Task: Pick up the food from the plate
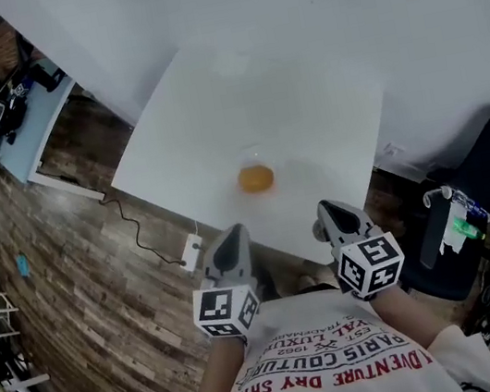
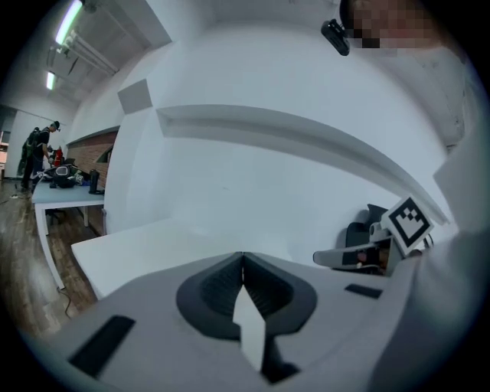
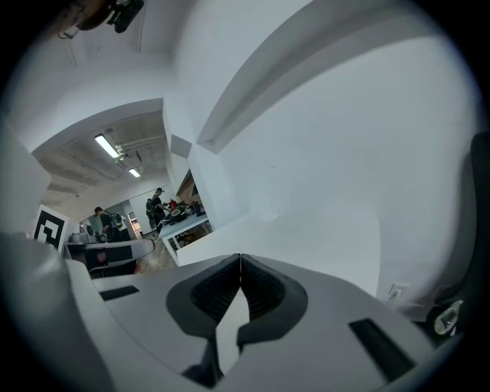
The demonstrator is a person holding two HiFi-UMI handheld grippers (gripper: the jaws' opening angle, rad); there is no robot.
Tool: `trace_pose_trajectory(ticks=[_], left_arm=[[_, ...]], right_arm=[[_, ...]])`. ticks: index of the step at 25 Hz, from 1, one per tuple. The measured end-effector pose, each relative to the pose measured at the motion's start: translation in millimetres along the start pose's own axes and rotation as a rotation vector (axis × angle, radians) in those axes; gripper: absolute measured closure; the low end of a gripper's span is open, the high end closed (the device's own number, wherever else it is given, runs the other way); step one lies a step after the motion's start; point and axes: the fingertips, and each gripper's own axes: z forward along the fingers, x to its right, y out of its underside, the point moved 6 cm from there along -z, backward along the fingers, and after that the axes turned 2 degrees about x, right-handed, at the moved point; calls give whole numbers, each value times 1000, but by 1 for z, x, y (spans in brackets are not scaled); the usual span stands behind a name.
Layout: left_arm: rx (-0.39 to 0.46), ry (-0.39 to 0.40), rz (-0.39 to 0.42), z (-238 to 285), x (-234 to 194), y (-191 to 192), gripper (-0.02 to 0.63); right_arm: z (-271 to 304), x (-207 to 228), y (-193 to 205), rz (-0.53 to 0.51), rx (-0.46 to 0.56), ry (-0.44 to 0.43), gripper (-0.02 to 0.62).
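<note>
1. Jaws of left claw (image 2: 243,264) clenched together, nothing between them.
2. Jaws of right claw (image 3: 240,262) likewise clenched, empty.
3. The orange food (image 1: 256,178) sits on a faint pale plate (image 1: 243,157) on the white table (image 1: 312,94), ahead of both claws and apart from them.

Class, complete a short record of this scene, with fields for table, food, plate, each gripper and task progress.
Table: white table
Food: one orange piece of food, on the plate
Plate: pale plate, hard to make out
Left gripper: left gripper, jaws shut, empty, at the table's near edge
Right gripper: right gripper, jaws shut, empty, beside the left one
Progress: food not yet picked up
</note>
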Motion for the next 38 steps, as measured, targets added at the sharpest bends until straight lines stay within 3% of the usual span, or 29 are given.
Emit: trace_pose_trajectory(ticks=[8, 13, 19, 23, 28, 31, 32, 34, 38], left_arm=[[-55, 235, 45, 77, -52, -28, 600], [-103, 410, 81, 111, -87, -45, 600], [-204, 584, 168, 132, -114, -34, 600], [-244, 632, 149, 145, -121, -27, 600], [-266, 617, 160, 153, -116, -14, 600], [-302, 648, 178, 157, -107, -5, 598], [-320, 664, 200, 158, -103, -1, 576], [-359, 696, 255, 162, -97, 8, 472], [-418, 758, 418, 171, -85, 21, 367]], right_arm=[[45, 3, -11, 96, 41, 228, 582], [76, -21, -16, 161, 48, 361, 583], [95, -41, -16, 210, 67, 485, 582], [101, -43, -8, 230, 18, 541, 583], [102, -37, 1, 219, -17, 542, 583], [103, -27, 5, 221, -40, 539, 583], [103, -24, 6, 226, -50, 539, 583], [103, -19, 10, 237, -68, 532, 583], [104, -15, 17, 241, -102, 498, 582]])
